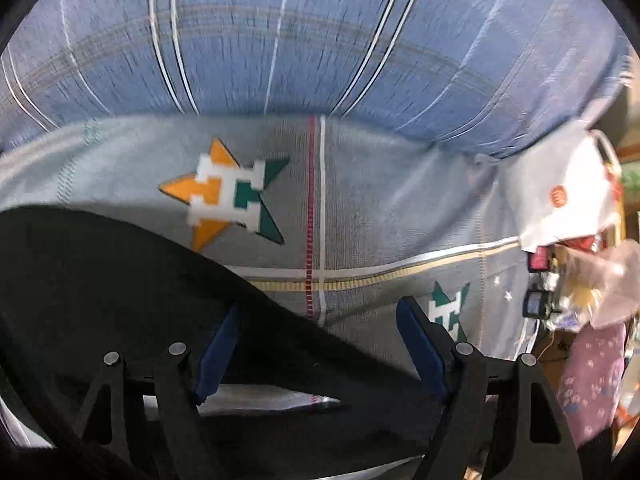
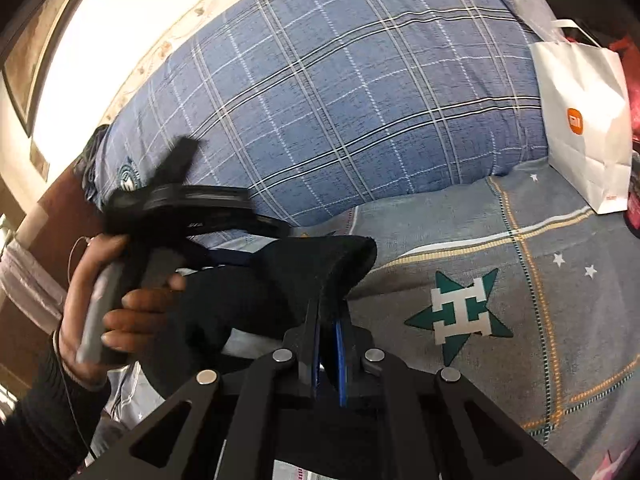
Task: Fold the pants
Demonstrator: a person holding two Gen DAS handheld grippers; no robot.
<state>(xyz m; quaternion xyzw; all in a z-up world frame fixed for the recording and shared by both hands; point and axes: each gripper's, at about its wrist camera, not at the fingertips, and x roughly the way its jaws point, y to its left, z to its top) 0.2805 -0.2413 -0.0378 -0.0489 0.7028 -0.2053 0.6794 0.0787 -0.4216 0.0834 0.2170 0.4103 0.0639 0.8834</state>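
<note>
The black pants (image 1: 120, 280) lie across a grey bedsheet with star logos (image 1: 360, 208). In the left wrist view my left gripper (image 1: 320, 320) is open, its blue-padded fingers (image 1: 420, 340) wide apart above the pants' edge. In the right wrist view my right gripper (image 2: 328, 320) is shut on a raised fold of the black pants (image 2: 320, 268) and holds it up off the sheet (image 2: 560, 300). The left gripper (image 2: 180, 208) shows there too, blurred, held in a hand at the left, beside the pants.
A large blue plaid pillow (image 1: 320, 48) (image 2: 340, 100) lies at the far side of the bed. A white paper bag with an orange logo (image 2: 580, 120) (image 1: 568, 192) stands at the right. Clutter and a floral cloth (image 1: 592, 372) lie off the bed's right edge.
</note>
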